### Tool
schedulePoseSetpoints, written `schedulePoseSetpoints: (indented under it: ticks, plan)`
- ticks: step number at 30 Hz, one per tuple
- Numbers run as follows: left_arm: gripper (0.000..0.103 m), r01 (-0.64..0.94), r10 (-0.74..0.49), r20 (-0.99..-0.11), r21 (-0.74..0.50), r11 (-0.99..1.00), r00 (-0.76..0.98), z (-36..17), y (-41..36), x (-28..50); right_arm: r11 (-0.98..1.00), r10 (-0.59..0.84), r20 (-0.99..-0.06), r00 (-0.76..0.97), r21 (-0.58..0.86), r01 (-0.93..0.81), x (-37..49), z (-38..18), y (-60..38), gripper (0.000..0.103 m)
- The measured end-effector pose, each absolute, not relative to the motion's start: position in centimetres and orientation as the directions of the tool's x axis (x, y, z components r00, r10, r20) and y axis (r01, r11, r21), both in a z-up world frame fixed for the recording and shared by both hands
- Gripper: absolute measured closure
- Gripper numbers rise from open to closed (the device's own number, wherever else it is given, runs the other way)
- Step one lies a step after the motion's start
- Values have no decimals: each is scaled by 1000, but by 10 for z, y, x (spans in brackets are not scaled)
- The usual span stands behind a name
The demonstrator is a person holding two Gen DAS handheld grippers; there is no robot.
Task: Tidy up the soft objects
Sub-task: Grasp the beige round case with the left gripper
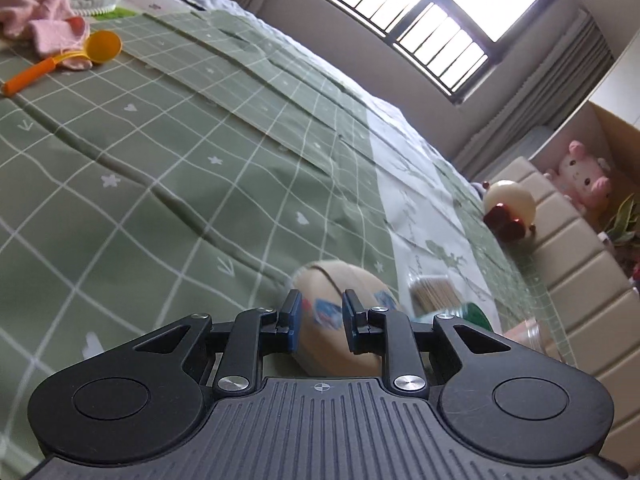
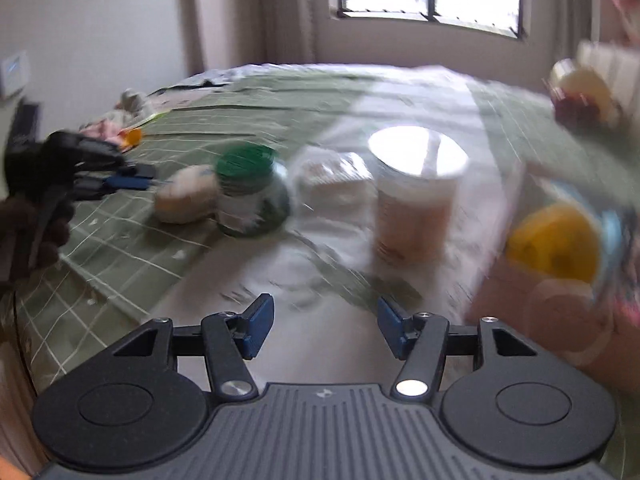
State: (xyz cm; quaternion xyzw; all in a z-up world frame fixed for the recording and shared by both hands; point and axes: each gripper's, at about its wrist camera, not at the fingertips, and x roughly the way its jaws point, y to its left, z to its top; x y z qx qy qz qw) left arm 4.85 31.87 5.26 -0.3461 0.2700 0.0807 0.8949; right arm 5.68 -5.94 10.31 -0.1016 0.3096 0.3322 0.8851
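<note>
A green checked bedspread (image 1: 168, 168) is shown with the soft objects scattered. A beige plush ball (image 1: 340, 320) is seen near the left gripper (image 1: 319, 322), whose jaws are parted, with the ball lying just beyond them; whether the pads touch it cannot be told. The right gripper (image 2: 326, 326) is held wide open and empty over the pale strip of the cover. Pink and pale cloths (image 1: 44, 12) lie far left beside an orange scoop (image 1: 66, 60). A cream plush toy (image 1: 510, 208) rests far right against the padded headboard (image 1: 572, 264). A green-lidded jar (image 2: 250, 196) and a tall capped container (image 2: 416, 200) stand nearby. Little sorting is judged done; most gathering appears to remain. A blue print on the ball is visible but unreadable; no label can be read.
</note>
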Motion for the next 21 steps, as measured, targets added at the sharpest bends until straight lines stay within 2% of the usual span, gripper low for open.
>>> schedulePoseSetpoints:
  ticks: [1,2,3,5,8,13,15,18,21]
  plan:
    - [79,-323,-53,-535,-583,746,843,51,325,49,750,529,-600,600,-1,-662,53,107,-45,47]
    - [79,-312,-66,-532,-588,746,844,50,331,50,740,534,-588,608,-23,-672,51,111,-29,57]
    - [79,-292,-90,-525,-599,745,846,49,339,51,730,537,-582,610,-41,-682,49,113,-12,75]
    - [79,-261,-135,-513,-625,736,848,45,352,55,710,550,-569,611,-66,-701,47,115,21,85]
    - [79,-205,-236,-486,-691,693,841,36,374,62,691,557,-531,638,-130,-711,44,112,73,85]
    - [79,-189,-314,-493,-730,657,812,17,396,79,695,539,-504,675,-186,-694,54,96,142,86]
    - [79,-174,-408,-481,-785,595,776,3,403,90,702,518,-512,685,-203,-682,57,88,156,86]
    - [80,-127,-499,-413,-850,510,762,-9,410,98,705,500,-554,666,-188,-684,62,77,161,86]
    - [78,-97,-528,-415,-844,527,741,-9,409,105,698,496,-543,677,-214,-683,57,74,160,86]
